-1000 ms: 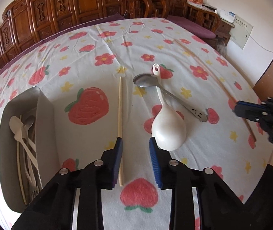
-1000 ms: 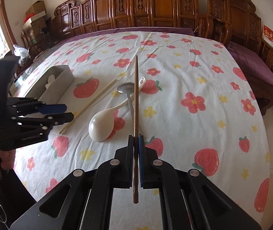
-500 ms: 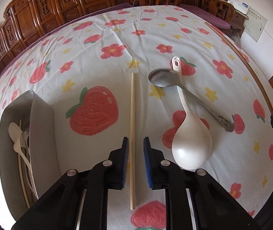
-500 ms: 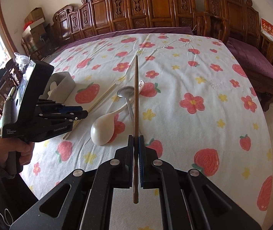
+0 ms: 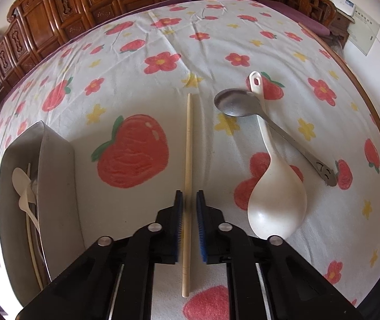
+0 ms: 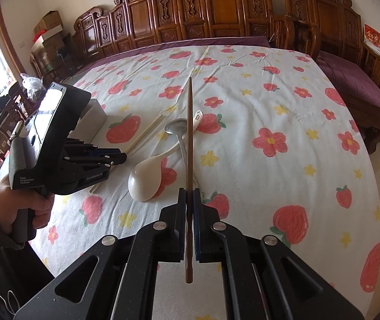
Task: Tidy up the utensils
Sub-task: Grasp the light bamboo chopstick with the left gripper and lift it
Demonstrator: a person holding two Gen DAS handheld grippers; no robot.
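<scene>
Chopstick [image 5: 188, 165] straddled by left gripper [image 5: 189, 200], jaws slightly apart, low over the cloth.
Brown chopstick [image 6: 189, 138] pinched in right gripper [image 6: 189, 196], level, pointing forward.

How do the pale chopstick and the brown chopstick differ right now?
The pale chopstick lies flat on the tablecloth between the left gripper's open jaws; the brown chopstick is clamped in the right gripper, lifted off the cloth. Cream versus dark brown. Both are slim, straight sticks.
</scene>
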